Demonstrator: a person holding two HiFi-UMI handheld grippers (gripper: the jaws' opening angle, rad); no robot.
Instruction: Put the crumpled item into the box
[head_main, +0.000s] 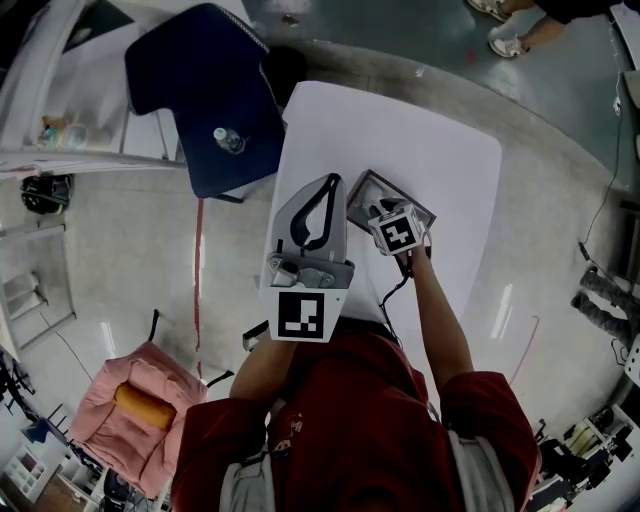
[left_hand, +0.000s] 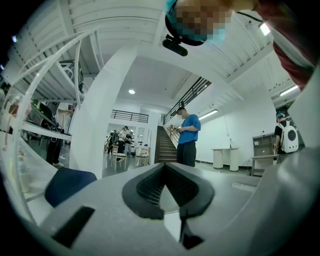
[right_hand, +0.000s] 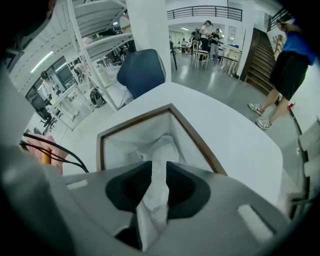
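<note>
- The box (head_main: 366, 190) sits on the surface (head_main: 400, 125), about midway between its left and right edges and well clear of the far edge.
- The right gripper (right_hand: 155, 169) hangs over the box's near side, and the crumpled item (right_hand: 160, 150) is pinched between its fingers (right_hand: 182, 187), reaching down inside the box walls (right_hand: 125, 142).
- The left gripper (head_main: 325, 200) is held just left of the box, above the surface near its left edge, with nothing between its fingers.
- A chair (head_main: 215, 95) stands on the floor off the surface's far left corner.
- A bottle (head_main: 228, 140) lies on the chair.
</note>
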